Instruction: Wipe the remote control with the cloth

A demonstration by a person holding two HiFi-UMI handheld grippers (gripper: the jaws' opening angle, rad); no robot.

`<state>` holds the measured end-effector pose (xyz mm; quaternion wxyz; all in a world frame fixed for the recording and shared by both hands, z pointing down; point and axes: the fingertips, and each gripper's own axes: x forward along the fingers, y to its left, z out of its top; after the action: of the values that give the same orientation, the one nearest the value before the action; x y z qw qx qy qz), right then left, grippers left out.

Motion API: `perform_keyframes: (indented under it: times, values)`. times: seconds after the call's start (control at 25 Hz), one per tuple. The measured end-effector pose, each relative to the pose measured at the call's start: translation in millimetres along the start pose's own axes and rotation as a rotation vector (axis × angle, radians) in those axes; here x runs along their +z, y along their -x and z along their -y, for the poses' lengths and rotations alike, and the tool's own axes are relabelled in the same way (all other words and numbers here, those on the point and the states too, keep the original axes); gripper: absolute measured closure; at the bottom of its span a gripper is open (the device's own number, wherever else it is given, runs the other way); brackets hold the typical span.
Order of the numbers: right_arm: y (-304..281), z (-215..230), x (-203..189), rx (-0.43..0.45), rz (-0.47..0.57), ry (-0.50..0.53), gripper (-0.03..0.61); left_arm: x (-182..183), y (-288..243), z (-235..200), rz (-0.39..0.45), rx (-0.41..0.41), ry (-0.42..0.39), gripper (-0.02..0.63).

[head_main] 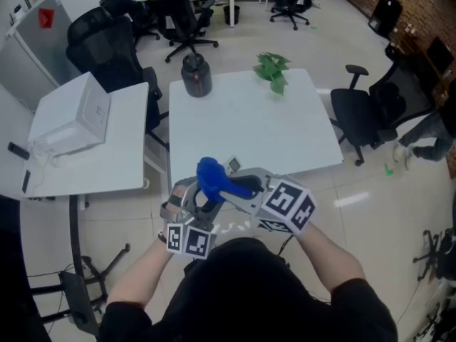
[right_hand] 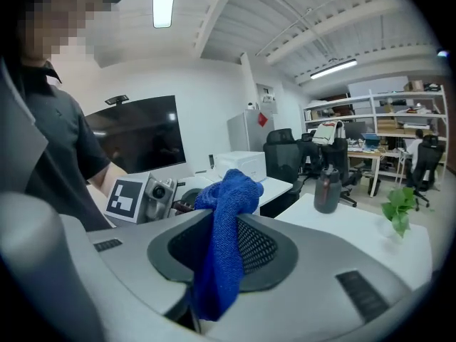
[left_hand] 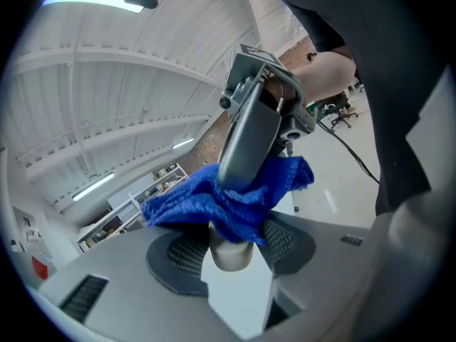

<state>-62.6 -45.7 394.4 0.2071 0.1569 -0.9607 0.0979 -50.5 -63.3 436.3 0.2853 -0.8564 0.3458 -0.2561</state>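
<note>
We are mid-wipe. Our left gripper clamps the foot of the slim, smooth grey plastic remote control, held in the air near our body, short of the white table. Our right gripper pinches the soft, nubbly blue cloth, bunched round the remote. Next, we judge, the cloth must slide along the casing.

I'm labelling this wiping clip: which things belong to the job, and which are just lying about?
Job: remote control, held in the left gripper; blue cloth, held in the right gripper.
Lying about: dark bottle, green plant, white box, office chair.
</note>
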Motion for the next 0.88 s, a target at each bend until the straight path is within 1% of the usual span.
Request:
perform_keyframes:
  times: [0.08,0.16,0.44,0.52,0.56,0.6,0.64,0.68,0.76,0.8,0.88]
  values:
    - [-1,-1,-4,0.012,-0.011,-0.010,0.477,7,4,3,0.012,-0.005,-0.024,0.419]
    - [4,6,-7,0.001,-0.008,-0.029,0.477,10,10,5,0.023,-0.010,-0.032,0.419]
    - [22,60,-22,-0.111,-0.014,-0.107,0.477,22,24,8,0.064,-0.014,-0.034,0.419]
    - [27,68,-19,-0.129,0.003,-0.121,0.479,20,25,8,0.066,-0.016,0.000,0.419]
    - [30,69,-15,-0.139,0.023,-0.122,0.479,19,25,6,0.073,-0.016,0.050,0.419]
    - [36,70,-8,-0.153,0.057,-0.121,0.479,18,24,1,0.090,-0.012,0.142,0.419]
    - [42,71,0,-0.171,0.103,-0.120,0.478,16,22,-8,0.115,-0.005,0.284,0.419]
    - [50,71,8,-0.191,0.159,-0.121,0.477,12,20,-18,0.140,0.003,0.468,0.419]
    - [64,71,21,-0.228,0.272,-0.138,0.477,-2,17,-39,0.190,0.017,0.873,0.419]
    - [68,68,25,-0.236,0.319,-0.147,0.477,-9,16,-48,0.234,0.017,1.058,0.419]
    - [65,59,25,-0.231,0.373,-0.157,0.477,-17,13,-61,0.361,0.009,1.380,0.419]
